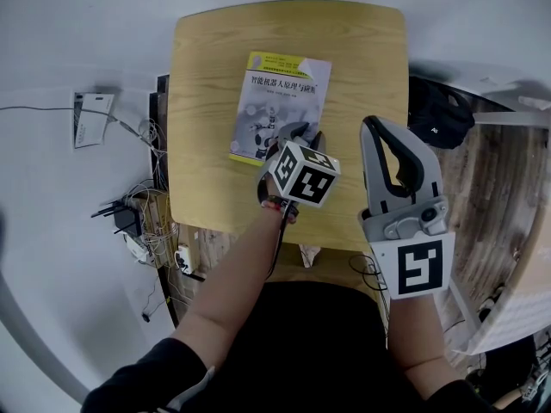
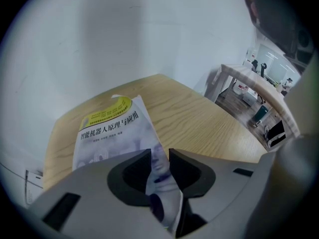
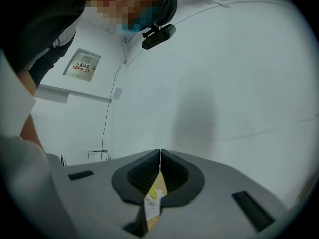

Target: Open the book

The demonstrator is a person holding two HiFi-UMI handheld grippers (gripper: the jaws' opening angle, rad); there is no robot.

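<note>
Forearms, two, bare below dark sleeves, are entered first at the bottom of the head view: left forearm [image 1: 231, 299], right forearm [image 1: 419, 334].

Item 1: cables [image 1: 142, 218] and a white sheet [image 1: 92, 119], at the left edge of the frame, off the table. Not needed for the task.

Item 2: table [image 1: 202, 67], pale wood, upper centre.

Item 3: book [image 1: 280, 101], laid flat and unopened on the table, upper centre of the frame, cover up, a yellow band along its top. It is judged a thin paperback: light, limp rather than stiff, its glossy cover likely slippery and easily creased. The spine is judged to run down the left edge. Hold is therefore best taken at the free right edge or lower right corner, on the cover alone. The book may slide on the smooth wood unless it is steadied.

Item 4: left gripper [image 1: 305, 134], pointed steeply down at the book's lower right corner. Its jaws are held a narrow way apart. That corner is seen in the gap, but no pinch on it can be made out.

Item 5: right gripper [image 1: 371, 124], right of centre, held level beside the book. Its jaws are closed tip to tip and nothing is held.

Item 6: black bag [image 1: 439, 114], at the right edge, beside the table.
</note>
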